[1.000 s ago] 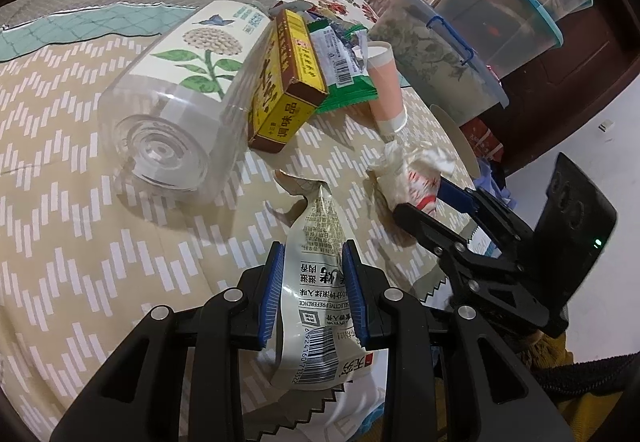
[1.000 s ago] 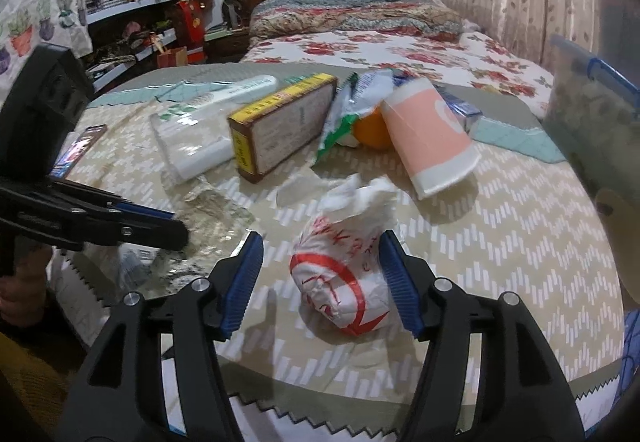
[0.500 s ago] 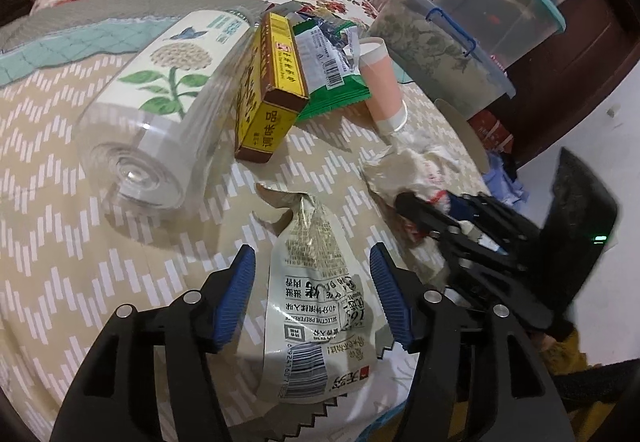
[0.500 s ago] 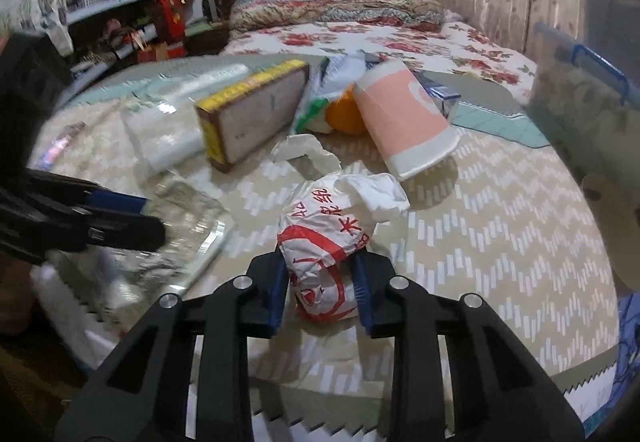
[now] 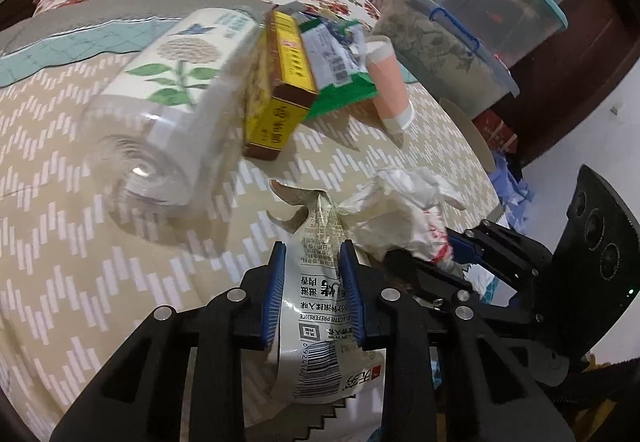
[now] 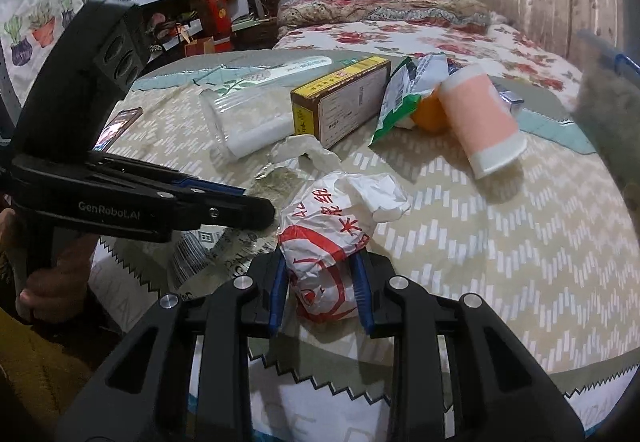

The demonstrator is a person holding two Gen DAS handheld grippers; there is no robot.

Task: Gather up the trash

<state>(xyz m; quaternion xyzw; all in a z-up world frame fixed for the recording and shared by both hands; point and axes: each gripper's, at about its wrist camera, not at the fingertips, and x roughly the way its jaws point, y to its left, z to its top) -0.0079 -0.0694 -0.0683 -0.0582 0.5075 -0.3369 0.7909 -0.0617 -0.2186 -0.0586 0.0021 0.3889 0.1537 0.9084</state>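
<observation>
1. The left gripper (image 5: 311, 254) is clamped on a torn snack wrapper (image 5: 320, 306), which runs between its blue pads and hangs down toward the handle, printed side and barcode showing.
2. The right gripper (image 6: 320, 266) is clenched around a crumpled white-and-red paper wrapper (image 6: 328, 230), which bulges out ahead of the fingertips. Both pieces look lifted or just leaving the cloth; I cannot tell for sure.
3. The two grippers sit close together at the near edge of the table (image 6: 520, 262), the left one just to the left of the right one's load.
4. Judging progress: two pieces are in hand, but no bin or bag shows in either view, so nothing appears deposited yet.
5. Left on the table, ahead of both grippers: a clear plastic bottle (image 5: 160, 114) lying on its side to the far left, a yellow box (image 6: 340, 106) beside it, a green packet (image 6: 400, 106) leaning against the box, an orange item (image 6: 430, 118) tucked behind, and a pink paper cup (image 6: 480, 122) on its side to the right.
6. A small scrap of torn wrapper (image 6: 300, 150) also lies just beyond the left gripper's tips.
7. The task seems early: most of the litter remains to be collected.
</observation>
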